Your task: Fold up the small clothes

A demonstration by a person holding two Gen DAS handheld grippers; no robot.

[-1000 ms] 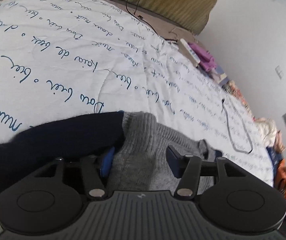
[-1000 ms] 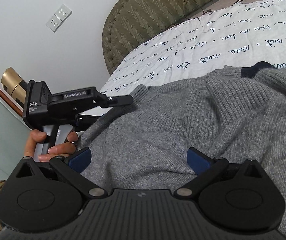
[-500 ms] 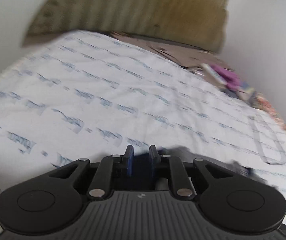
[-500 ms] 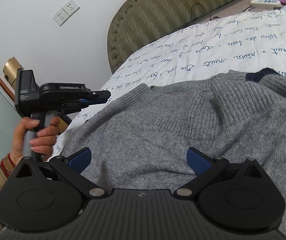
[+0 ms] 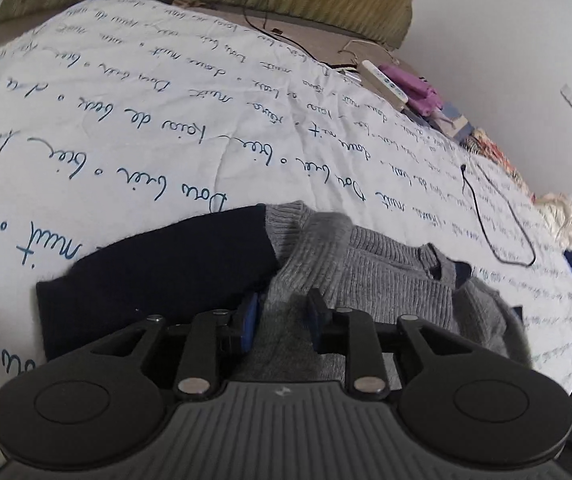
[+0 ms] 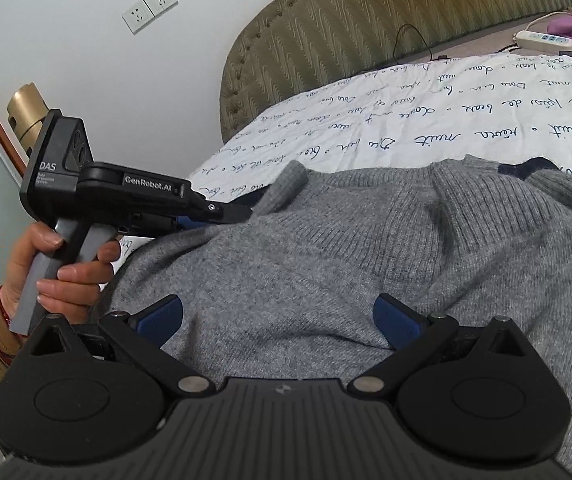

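A grey knit sweater with a dark navy part lies on the white bedsheet printed with blue handwriting. My left gripper sits at the sweater's left edge, its jaws a narrow gap apart with a ridge of grey knit between them; it also shows in the right wrist view at the sweater's shoulder. My right gripper is wide open, low over the sweater's body, holding nothing.
A padded olive headboard stands at the back. A white power strip, purple cloth and a black cable lie on the bed's far side. A pile of clothes sits at the right edge.
My left gripper lifted away and nearly shut in the air, then came back down onto the sweater's left edge with its jaws partly apart around a ridge of knit. My right gripper stayed open.
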